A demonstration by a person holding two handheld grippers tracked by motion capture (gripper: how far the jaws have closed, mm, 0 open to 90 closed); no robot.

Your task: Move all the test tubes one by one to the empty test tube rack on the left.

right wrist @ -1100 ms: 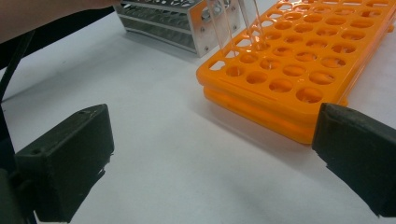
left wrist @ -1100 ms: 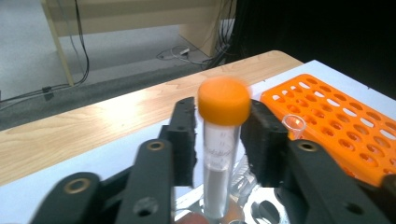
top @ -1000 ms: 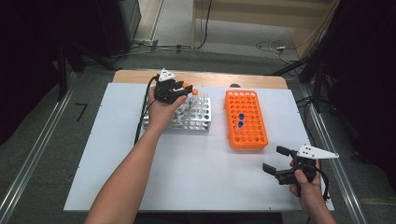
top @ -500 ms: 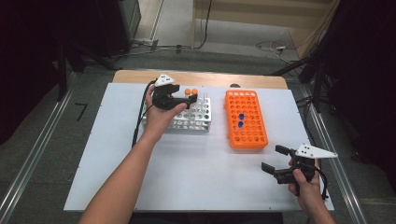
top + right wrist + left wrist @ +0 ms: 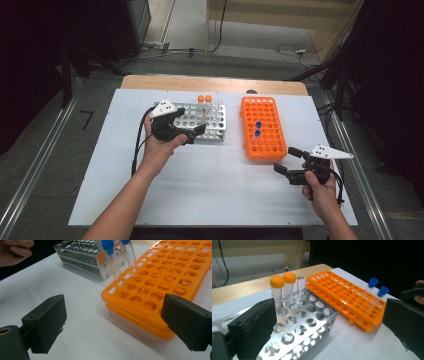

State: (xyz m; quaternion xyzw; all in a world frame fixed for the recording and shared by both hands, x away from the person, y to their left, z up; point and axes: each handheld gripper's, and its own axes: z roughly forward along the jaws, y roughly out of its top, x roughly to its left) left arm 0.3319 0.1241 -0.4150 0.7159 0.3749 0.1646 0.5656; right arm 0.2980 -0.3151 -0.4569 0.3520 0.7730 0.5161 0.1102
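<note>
A silver metal rack [image 5: 210, 122] holds two orange-capped tubes [image 5: 204, 100] upright at its far edge, also seen in the left gripper view [image 5: 283, 280]. To its right an orange rack [image 5: 262, 145] carries two blue-capped tubes [image 5: 257, 129]. My left gripper [image 5: 191, 121] hovers at the metal rack's near left side. Its jaws have just been opening and are wide apart with nothing between them [image 5: 328, 315]. Near the orange rack's front corner my right gripper [image 5: 286, 160] has just been closing slightly. It still stands open and empty [image 5: 113, 315].
The racks stand on a white board [image 5: 215, 190] over a wooden table [image 5: 210, 82]. Metal rails run along both sides on the floor. The left hand [image 5: 15, 250] shows beyond the metal rack [image 5: 82, 260] in the right gripper view.
My left gripper let go of an orange-capped tube in the metal rack, opened wide and drew back toward the left and nearer. The right hand has hardly moved.
</note>
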